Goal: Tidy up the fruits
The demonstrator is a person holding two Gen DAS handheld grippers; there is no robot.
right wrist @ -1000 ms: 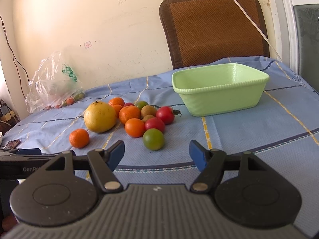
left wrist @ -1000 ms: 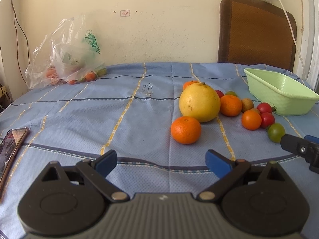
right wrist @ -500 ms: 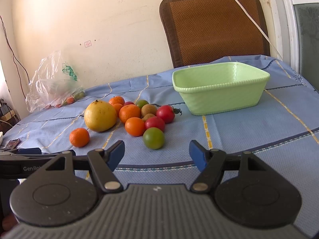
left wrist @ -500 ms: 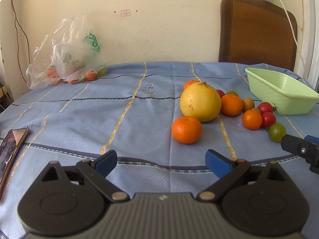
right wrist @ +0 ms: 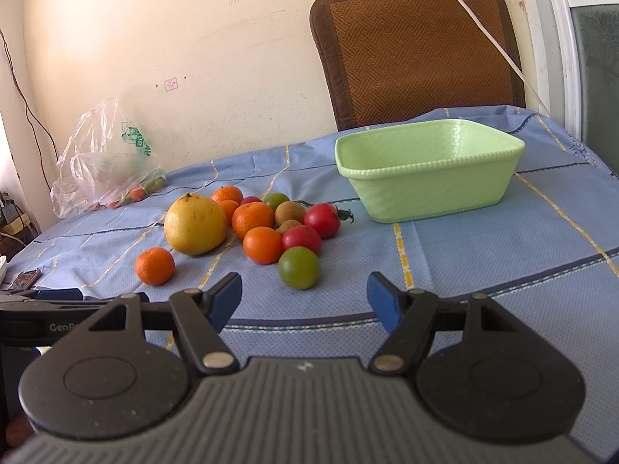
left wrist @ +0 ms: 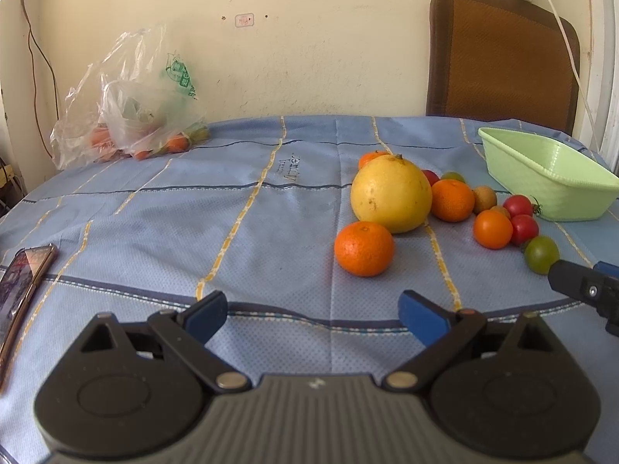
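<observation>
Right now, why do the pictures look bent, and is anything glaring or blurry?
Both views: fisheye lens curves the table edge. Right wrist view: sunlight washes out the wall. Left wrist view: fruit stays sharp, the grapefruit casting soft shadow.

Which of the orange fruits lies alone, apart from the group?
The orange mandarin in front of the big yellow fruit, on its left in the right wrist view. It touches no other fruit; the other orange ones sit packed in the cluster.

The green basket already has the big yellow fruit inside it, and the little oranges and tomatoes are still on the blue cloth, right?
Not quite. The green basket is empty in the right wrist view. The big yellow fruit sits on the blue cloth too, beside the little oranges and tomatoes.
</observation>
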